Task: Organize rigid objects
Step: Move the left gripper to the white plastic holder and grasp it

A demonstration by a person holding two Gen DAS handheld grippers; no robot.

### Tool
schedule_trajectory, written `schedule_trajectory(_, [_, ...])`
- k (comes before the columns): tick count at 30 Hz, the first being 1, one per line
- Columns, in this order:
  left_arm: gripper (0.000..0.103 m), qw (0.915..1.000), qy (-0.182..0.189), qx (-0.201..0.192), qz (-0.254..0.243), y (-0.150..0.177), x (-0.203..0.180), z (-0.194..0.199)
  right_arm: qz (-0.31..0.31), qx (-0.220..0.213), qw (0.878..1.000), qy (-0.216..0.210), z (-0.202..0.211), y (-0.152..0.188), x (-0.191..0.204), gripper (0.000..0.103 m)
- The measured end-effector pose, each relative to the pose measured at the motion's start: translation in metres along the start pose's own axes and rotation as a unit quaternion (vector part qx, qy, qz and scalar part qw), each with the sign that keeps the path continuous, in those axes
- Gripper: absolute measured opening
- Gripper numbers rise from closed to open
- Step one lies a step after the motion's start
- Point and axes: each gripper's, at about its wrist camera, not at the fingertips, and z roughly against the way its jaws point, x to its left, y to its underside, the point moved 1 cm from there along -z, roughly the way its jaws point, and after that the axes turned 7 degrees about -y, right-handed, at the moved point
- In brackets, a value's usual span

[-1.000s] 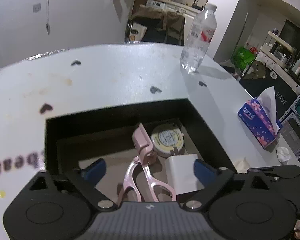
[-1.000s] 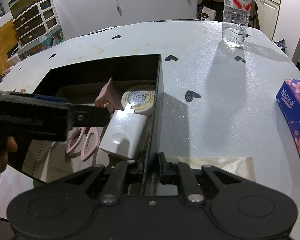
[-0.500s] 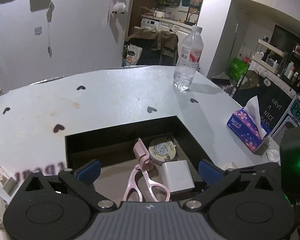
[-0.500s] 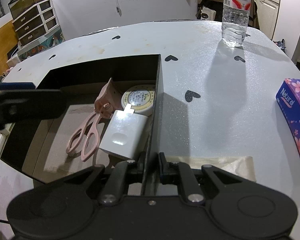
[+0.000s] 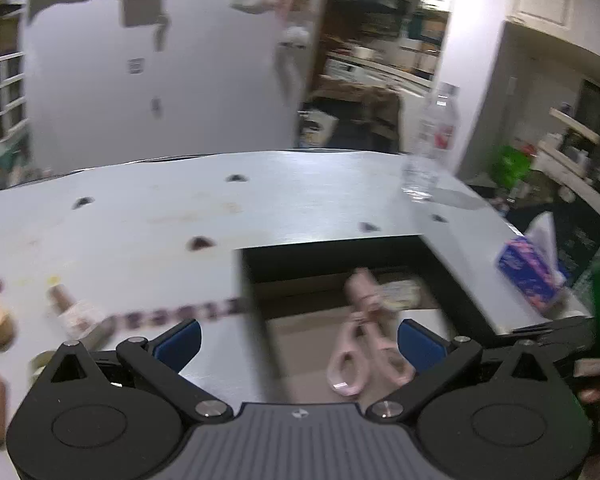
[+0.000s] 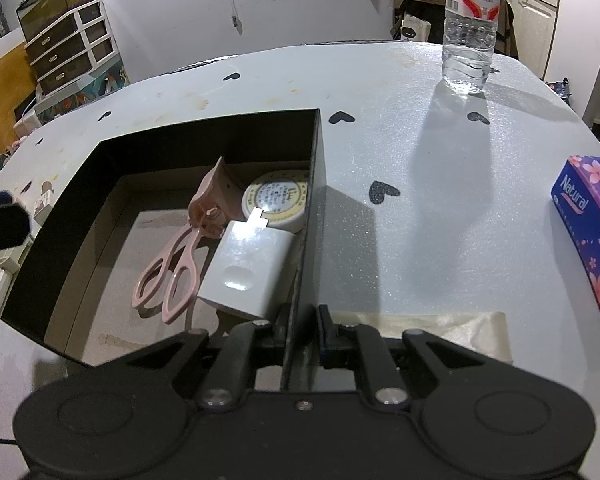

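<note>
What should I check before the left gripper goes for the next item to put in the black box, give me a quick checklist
1. Right gripper clamped on the black box wall: ok.
2. Left gripper open and carrying nothing: ok.
3. Free floor space in the box beside the pink scissors, white charger and round tin: ok.
4. Items waiting on the table left of the box: ok, several there.
5. What those items are: cannot tell, left view is blurred.
6. Water bottle and tissue pack away from the box: ok.
</note>
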Motion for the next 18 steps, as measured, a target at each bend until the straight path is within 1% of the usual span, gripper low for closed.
schedule_trajectory(4, [0.103, 0.9985, -0.049, -0.002, 0.023, 0.011, 0.032, 0.006, 0.0, 0.001, 1.0, 0.0, 0.0, 0.0, 0.0, 0.013])
schedule_trajectory(7, [0.103, 0.9944, -0.095, -0.006, 0.045, 0.019, 0.057, 0.009, 0.0, 0.001, 1.0, 0.0, 0.0, 0.0, 0.0, 0.013])
schedule_trajectory(10, [0.103, 0.9883, -0.135, -0.004, 0.071, 0.029, 0.081, 0.009, 0.0, 0.001, 1.0, 0.0, 0.0, 0.0, 0.0, 0.013])
schedule_trajectory(12, [0.103, 0.9842, -0.152, 0.003, 0.09, 0.036, 0.096, 0.008, 0.0, 0.0, 1.0, 0.0, 0.0, 0.0, 0.0, 0.013])
schedule_trajectory(15, [0.103, 0.979, -0.169, 0.013, 0.113, 0.045, 0.114, 0.005, 0.0, 0.0, 1.0, 0.0, 0.0, 0.0, 0.0, 0.013])
schedule_trajectory(18, [0.103, 0.9755, -0.183, 0.01, 0.122, 0.053, 0.124, 0.004, -0.001, 0.0, 1.0, 0.0, -0.001, 0.0, -0.001, 0.013])
